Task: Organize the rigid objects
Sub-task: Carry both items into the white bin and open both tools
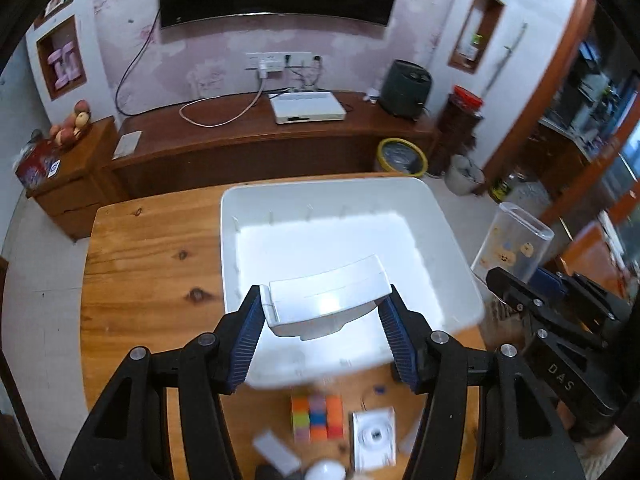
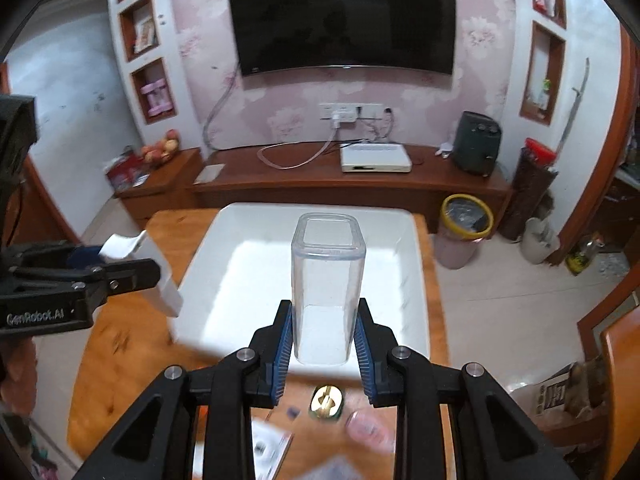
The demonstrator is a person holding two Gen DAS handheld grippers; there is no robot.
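Observation:
My left gripper point(image 1: 324, 312) is shut on a white plastic box point(image 1: 328, 300) and holds it above the near part of a large white bin point(image 1: 230, 248) on the wooden table. My right gripper point(image 2: 325, 328) is shut on a clear square plastic container point(image 2: 327, 280) and holds it upright over the bin's near edge point(image 2: 200, 264). The container also shows at the right of the left wrist view point(image 1: 512, 244), and the left gripper with the white box at the left of the right wrist view point(image 2: 132, 264).
On the table point(image 1: 152, 264) near me lie a colourful cube point(image 1: 318, 418), a small white boxed item point(image 1: 374, 438), a white card point(image 1: 276, 452) and a gold-coloured object point(image 2: 327, 400). Beyond the table stand a TV cabinet point(image 1: 248, 144) and a yellow-rimmed bin point(image 1: 402, 156).

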